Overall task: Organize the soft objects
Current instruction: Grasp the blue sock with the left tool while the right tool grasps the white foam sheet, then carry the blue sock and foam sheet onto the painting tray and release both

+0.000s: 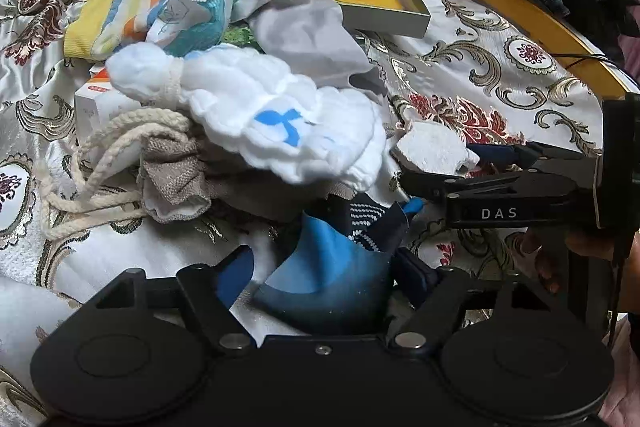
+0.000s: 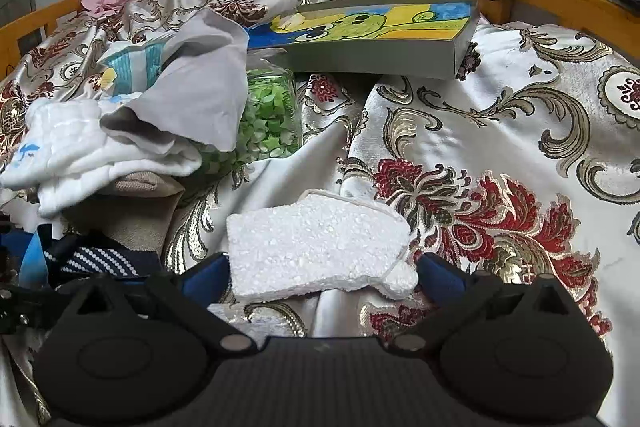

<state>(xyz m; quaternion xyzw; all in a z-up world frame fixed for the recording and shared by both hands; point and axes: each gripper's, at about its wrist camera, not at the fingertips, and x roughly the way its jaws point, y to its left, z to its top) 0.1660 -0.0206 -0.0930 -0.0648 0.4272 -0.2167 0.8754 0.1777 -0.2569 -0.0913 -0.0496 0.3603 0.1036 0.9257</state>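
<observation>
Right hand-held gripper (image 2: 322, 267): fingers clamped on white foam slab (image 2: 316, 247), long axis crosswise between pads, lifted just over bedspread (image 2: 500, 115). Left hand-held gripper (image 1: 324, 267): fingers apart, straddling blue-navy sock (image 1: 332, 279) (nearer arm for sock). Cloth pile (image 1: 280, 123) ahead-left of slab.

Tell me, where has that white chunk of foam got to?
The white foam chunk sits between the right gripper's blue fingers, low in the right wrist view, on the floral bedspread, just right of the cloth pile.
</observation>
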